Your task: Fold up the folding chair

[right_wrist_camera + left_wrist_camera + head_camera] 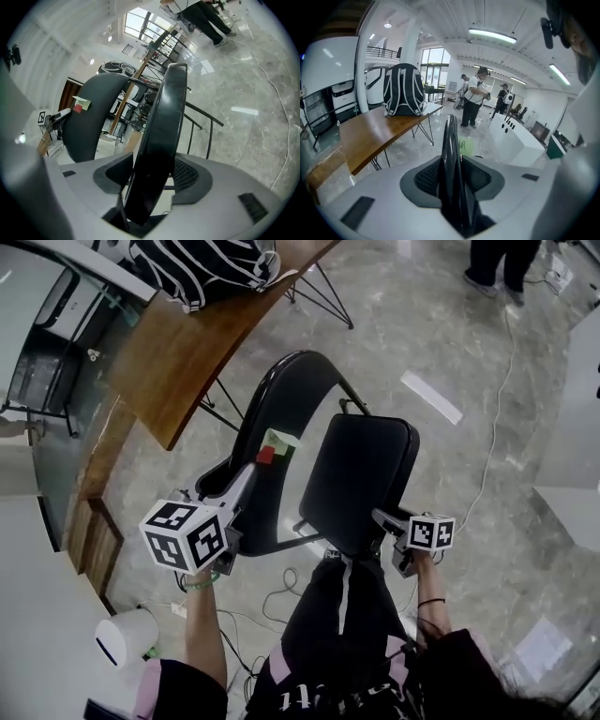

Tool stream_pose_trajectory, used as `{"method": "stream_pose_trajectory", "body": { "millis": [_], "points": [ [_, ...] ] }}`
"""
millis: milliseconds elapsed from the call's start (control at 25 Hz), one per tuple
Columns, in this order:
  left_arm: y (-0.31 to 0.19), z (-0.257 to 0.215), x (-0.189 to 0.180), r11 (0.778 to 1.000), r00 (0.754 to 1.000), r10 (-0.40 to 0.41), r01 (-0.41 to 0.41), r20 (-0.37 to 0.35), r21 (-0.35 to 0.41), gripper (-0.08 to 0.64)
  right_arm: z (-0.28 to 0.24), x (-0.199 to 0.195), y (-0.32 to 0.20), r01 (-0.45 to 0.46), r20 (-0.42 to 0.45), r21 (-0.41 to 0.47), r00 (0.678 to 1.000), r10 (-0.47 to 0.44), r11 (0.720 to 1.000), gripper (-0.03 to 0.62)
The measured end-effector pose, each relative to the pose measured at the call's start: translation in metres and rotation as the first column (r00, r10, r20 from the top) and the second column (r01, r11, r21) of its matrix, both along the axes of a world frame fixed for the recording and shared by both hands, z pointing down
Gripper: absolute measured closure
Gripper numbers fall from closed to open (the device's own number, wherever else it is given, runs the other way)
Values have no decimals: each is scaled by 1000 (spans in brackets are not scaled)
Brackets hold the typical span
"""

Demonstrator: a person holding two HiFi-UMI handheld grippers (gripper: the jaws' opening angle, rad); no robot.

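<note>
A black folding chair stands on the marble floor just in front of me, its seat (pixel 361 479) tipped up beside the curved backrest (pixel 281 409). My left gripper (pixel 246 486) is shut on the backrest's lower left edge. In the left gripper view that edge (pixel 450 140) runs as a thin black blade between the pads of the left gripper (pixel 452 180). My right gripper (pixel 382 519) is shut on the seat's near right edge. The right gripper view has the padded seat rim (pixel 164 117) wedged between the pads of the right gripper (pixel 150 183). A green and red sticker (pixel 274 446) sits on the backrest.
A wooden table (pixel 178 362) with a black striped backpack (pixel 206 268) stands to the far left of the chair. Cables (pixel 497 418) trail over the floor on the right. A white device (pixel 127 636) sits by my left arm. People stand further off (pixel 473 101) near a white counter (pixel 515 140).
</note>
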State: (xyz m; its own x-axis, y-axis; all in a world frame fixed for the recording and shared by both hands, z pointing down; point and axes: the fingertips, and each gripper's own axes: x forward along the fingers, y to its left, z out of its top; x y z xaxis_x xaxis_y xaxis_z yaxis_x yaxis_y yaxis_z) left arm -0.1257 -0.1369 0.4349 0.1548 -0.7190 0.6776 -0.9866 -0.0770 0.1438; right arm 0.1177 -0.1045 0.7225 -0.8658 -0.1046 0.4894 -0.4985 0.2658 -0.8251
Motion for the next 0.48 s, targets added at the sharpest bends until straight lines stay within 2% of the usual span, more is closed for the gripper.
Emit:
{"method": "stream_pose_trajectory", "body": {
  "millis": [160, 280, 360, 480],
  "points": [
    [8, -16, 20, 1000, 1000, 20, -20, -17, 3, 426, -29, -23, 8, 23, 20, -19, 1000, -22, 1000, 334],
    [9, -29, 38, 998, 999, 42, -42, -6, 37, 428, -47, -45, 5, 81, 15, 10, 997, -81, 997, 334],
    [9, -35, 52, 996, 998, 62, -60, -24, 65, 430, -56, -56, 7, 128, -4, 28, 992, -127, 991, 334],
    [13, -40, 72, 994, 995, 79, -74, -64, 75, 431, -66, -68, 9, 142, -19, 26, 990, -141, 990, 334]
  ]
}}
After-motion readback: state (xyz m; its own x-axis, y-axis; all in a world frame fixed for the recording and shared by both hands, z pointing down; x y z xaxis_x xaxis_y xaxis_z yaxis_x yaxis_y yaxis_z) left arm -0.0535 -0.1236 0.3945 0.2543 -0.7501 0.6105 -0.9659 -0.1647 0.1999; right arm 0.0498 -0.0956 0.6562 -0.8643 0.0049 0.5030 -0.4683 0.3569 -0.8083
